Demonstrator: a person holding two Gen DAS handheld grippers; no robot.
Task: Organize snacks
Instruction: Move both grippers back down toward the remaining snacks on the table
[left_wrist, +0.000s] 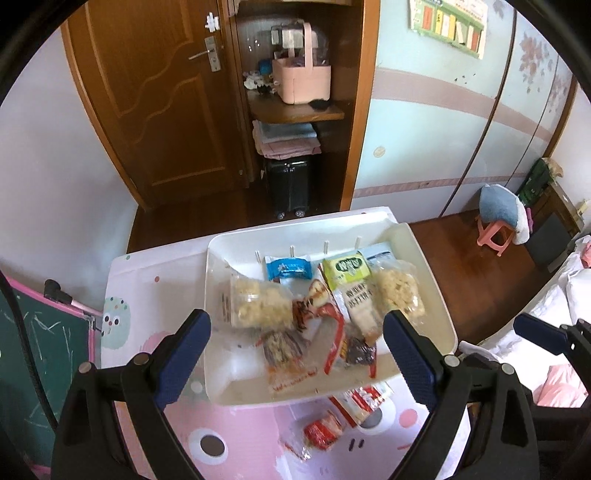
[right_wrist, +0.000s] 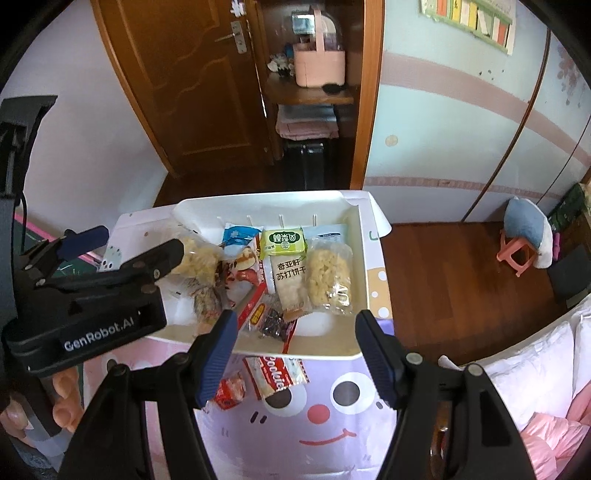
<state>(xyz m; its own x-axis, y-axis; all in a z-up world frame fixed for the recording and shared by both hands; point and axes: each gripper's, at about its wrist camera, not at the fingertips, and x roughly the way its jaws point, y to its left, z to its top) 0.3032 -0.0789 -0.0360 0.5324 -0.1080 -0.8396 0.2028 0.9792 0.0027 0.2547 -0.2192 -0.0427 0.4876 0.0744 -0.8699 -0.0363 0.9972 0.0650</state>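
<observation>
Both the left gripper (left_wrist: 297, 325) and the right gripper (right_wrist: 295, 334) are held with jaws apart and empty above the white tray (right_wrist: 364, 258) of snacks (right_wrist: 288, 275), while two packets (right_wrist: 275, 374) are left on the table (right_wrist: 332, 439) just beside it.

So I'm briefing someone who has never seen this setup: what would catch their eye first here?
First the white tray in the middle of the cartoon-print table, heaped with wrapped snacks. Next, two packets outside it on the table's near side: a red-and-white cookie pack and a small red packet. Both grippers, left and right, hang above with jaws apart, holding nothing.
</observation>
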